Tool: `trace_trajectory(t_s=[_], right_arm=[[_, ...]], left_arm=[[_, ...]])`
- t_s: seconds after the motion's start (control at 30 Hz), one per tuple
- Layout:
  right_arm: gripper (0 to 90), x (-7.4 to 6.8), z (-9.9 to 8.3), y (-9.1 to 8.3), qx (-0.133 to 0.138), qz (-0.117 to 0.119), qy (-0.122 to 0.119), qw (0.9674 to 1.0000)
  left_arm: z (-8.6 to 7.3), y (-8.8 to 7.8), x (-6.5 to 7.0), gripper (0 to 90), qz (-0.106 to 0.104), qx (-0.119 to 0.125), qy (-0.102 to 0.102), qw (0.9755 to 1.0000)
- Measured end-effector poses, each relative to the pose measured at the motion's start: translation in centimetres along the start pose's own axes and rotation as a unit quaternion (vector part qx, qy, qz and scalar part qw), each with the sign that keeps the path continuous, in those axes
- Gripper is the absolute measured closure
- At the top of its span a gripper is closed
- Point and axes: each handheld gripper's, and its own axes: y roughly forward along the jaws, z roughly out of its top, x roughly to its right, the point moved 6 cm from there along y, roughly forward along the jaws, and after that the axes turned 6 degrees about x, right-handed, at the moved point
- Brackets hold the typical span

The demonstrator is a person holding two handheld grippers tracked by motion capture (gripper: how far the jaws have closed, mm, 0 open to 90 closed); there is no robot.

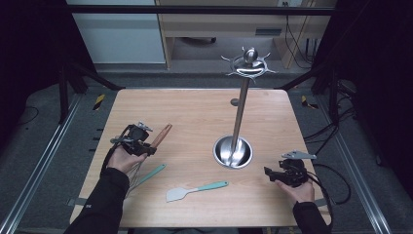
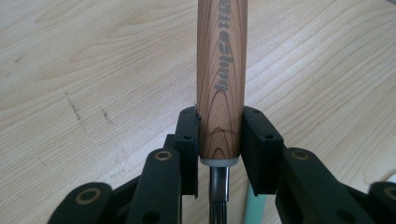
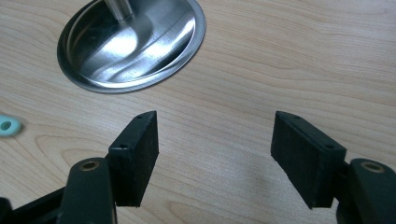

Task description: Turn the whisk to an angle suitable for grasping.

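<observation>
The left gripper (image 1: 146, 146) sits near the left edge of the worktop (image 1: 195, 112), held in the person's left hand (image 1: 122, 160). Its fingers (image 2: 187, 140) are clamped on the wooden handle (image 2: 220, 79) of a whisk (image 1: 158, 139), just above the pale collar where the metal wires begin. The handle bears grey lettering and points away from the gripper toward the far edge. In the high view the wire end lies under the left hand toward the near edge.

The right gripper (image 1: 273, 173) is near the right edge, toward the near right corner, held in the right hand (image 1: 298, 190). Its fingers (image 3: 137, 149) stand well apart with nothing between them, over bare wood.

A steel utensil stand (image 1: 238, 112) rises from a round dished base (image 3: 130, 42) right of centre; its upright pole carries a ring of hooks at the top. The base lies just beyond the right gripper's fingers.

A spatula (image 1: 195, 190) with a teal handle and pale blade lies flat near the near edge, between the two grippers. A second teal handle (image 1: 152, 173) lies just beside the left forearm.
</observation>
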Motion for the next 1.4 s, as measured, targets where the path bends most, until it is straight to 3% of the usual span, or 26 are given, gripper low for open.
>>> trace_trajectory(t_s=[0.2, 0.33, 0.57, 0.7, 0.97, 1.27, 1.4], right_arm=[[32.3, 0.0, 0.0, 0.0, 0.000, 0.000, 0.002, 1.0000], [32.4, 0.1, 0.0, 0.0, 0.000, -0.001, 0.001, 1.0000], [32.4, 0.1, 0.1, -0.1, 0.005, -0.001, 0.000, 1.0000], [32.3, 0.1, 0.1, -0.1, 0.005, -0.001, 0.004, 1.0000], [29.9, 0.0, 0.2, -0.1, 0.015, -0.006, -0.006, 0.9998], [24.9, 0.2, 0.3, -0.1, 0.022, -0.013, -0.010, 0.9996], [24.3, 0.2, 0.3, -0.1, 0.024, -0.012, -0.005, 0.9996]], left_arm=[[-0.1, -2.0, -0.1, 69.0, -0.001, 0.049, -0.013, 0.9987], [-0.3, -3.3, -0.1, 69.1, -0.001, 0.082, -0.019, 0.9964], [-0.3, -4.8, -0.1, 69.1, 0.010, 0.114, -0.016, 0.9933], [-0.1, -5.8, 0.1, 69.1, 0.011, 0.142, -0.024, 0.9895], [0.5, -7.1, 0.7, 69.1, 0.016, 0.189, -0.016, 0.9818], [1.2, -7.7, 2.0, 69.0, -0.001, 0.222, -0.015, 0.9749], [1.6, -8.0, 2.6, 69.0, -0.003, 0.243, -0.015, 0.9700]])
